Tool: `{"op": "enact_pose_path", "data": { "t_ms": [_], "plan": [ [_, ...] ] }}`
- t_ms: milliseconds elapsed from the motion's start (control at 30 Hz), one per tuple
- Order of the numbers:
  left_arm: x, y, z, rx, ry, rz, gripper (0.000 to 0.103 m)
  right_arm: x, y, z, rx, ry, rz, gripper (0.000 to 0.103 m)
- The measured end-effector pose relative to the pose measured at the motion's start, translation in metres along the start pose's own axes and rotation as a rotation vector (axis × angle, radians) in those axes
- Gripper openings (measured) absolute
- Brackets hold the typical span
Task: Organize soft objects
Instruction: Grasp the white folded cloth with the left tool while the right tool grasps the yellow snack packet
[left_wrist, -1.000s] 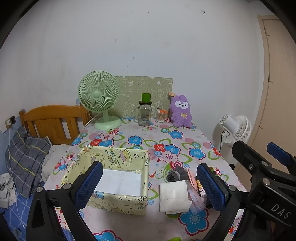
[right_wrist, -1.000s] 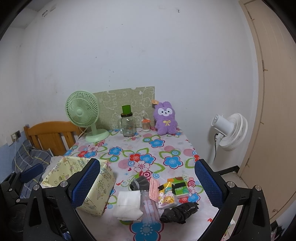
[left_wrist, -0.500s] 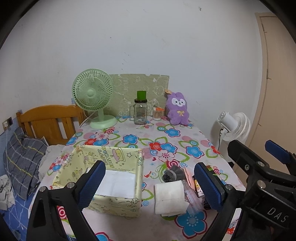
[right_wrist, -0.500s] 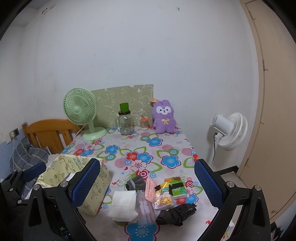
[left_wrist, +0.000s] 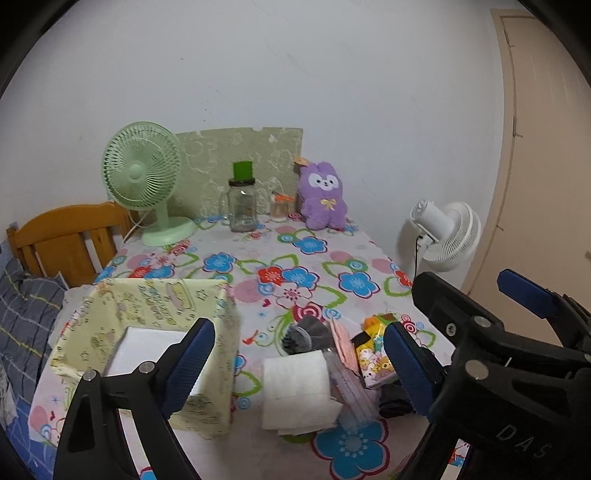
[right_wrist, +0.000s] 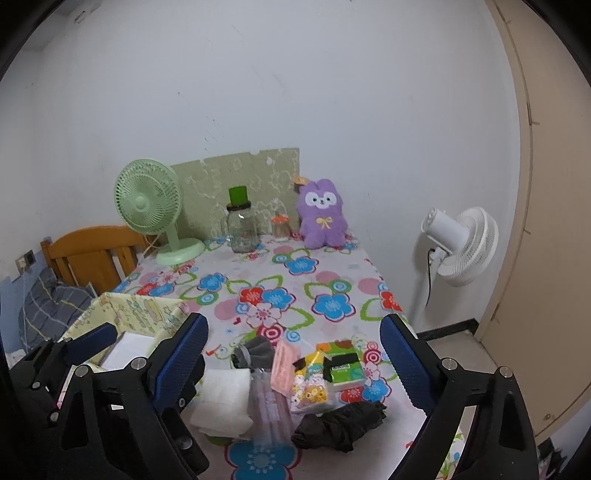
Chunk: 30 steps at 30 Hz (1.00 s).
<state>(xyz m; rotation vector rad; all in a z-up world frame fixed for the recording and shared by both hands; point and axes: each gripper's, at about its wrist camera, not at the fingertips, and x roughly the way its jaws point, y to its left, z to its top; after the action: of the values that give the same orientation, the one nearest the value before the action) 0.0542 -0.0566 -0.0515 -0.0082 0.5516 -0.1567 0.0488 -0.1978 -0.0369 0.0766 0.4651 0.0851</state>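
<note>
My left gripper (left_wrist: 297, 363) blocks part of the view: its blue left pad covers the near right corner of the yellow printed fabric box (left_wrist: 155, 306), so the white flat sheet (left_wrist: 147, 343) inside shows only partly. My right gripper's (right_wrist: 293, 363) black frame hides the table's near left corner and the folded white cloth's (right_wrist: 223, 398) left edge. In the left wrist view the crumpled black fabric (left_wrist: 393, 400) is mostly behind my right pad. Print on the small green packet (right_wrist: 341, 363) is too small to read. The clear plastic sleeve (right_wrist: 271, 410) is blurred. The wooden chair (right_wrist: 92, 254) and the grey plaid bedding (left_wrist: 26, 317) are cut off at the left edge.
</note>
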Motion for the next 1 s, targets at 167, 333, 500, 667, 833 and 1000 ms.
{"op": "enact_pose_path", "data": {
  "t_ms": [167,333,500,667,833,1000],
  "plan": [
    [0.016,-0.012,-0.006,0.027,0.031,-0.025,0.093,0.012,-0.011,-0.009,0.009,0.021,-0.004,0.095],
    [0.036,-0.023,-0.014,0.045,0.073,-0.040,0.093,0.030,-0.020,-0.020,0.018,0.056,-0.006,0.094],
    [0.058,-0.031,-0.022,0.053,0.129,-0.049,0.092,0.050,-0.030,-0.031,0.038,0.113,-0.011,0.092],
    [0.077,-0.031,-0.028,0.038,0.181,-0.037,0.090,0.071,-0.036,-0.040,0.053,0.168,-0.011,0.086],
    [0.093,-0.027,-0.035,0.016,0.228,0.007,0.088,0.091,-0.034,-0.047,0.051,0.228,0.004,0.081],
    [0.101,-0.021,-0.042,-0.004,0.242,0.057,0.088,0.107,-0.032,-0.054,0.056,0.273,0.029,0.077]
  ]
}}
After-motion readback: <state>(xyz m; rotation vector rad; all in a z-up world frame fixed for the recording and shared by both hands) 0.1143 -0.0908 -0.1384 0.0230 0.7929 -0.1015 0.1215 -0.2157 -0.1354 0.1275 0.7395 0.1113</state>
